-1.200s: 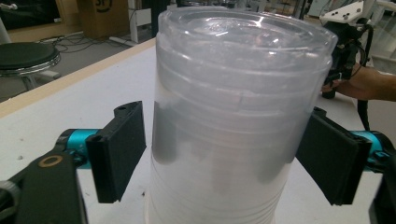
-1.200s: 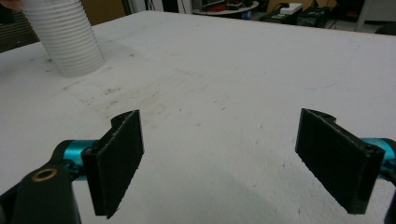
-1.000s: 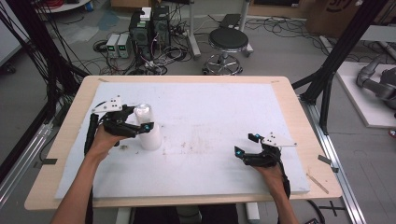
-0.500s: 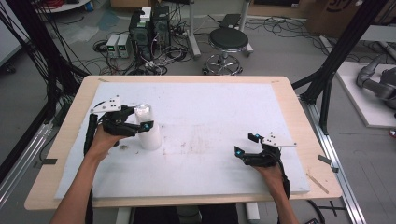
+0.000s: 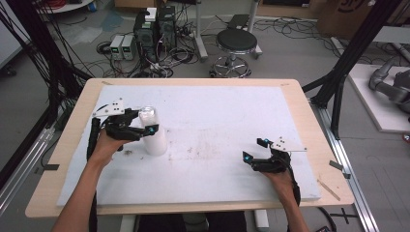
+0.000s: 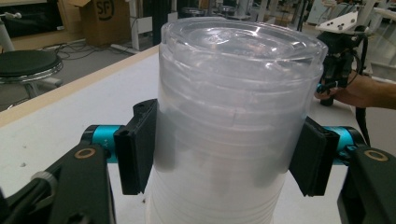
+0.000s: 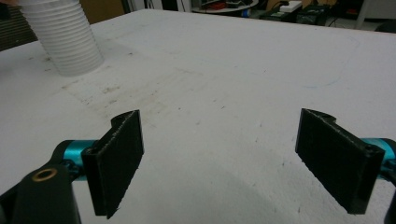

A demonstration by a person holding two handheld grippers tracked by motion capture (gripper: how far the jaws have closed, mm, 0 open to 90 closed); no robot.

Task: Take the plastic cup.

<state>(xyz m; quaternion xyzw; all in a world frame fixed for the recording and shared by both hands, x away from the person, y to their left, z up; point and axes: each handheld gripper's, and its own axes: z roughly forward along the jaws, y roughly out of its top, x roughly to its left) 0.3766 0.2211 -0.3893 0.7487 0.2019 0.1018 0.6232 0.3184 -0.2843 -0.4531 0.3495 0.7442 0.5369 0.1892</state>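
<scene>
left gripper (image 6: 224,163): jaws clamped on top cup of cup stack (image 6: 233,116) | right gripper (image 7: 233,158): jaws wide, empty, resting on white mat (image 5: 232,116)

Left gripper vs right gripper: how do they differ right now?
The left gripper has its jaws closed on the stack of clear cups; the right gripper is open with nothing between its jaws. The left is at the cup stack's upper part, the right low over the white mat. Both have black pads.
</scene>
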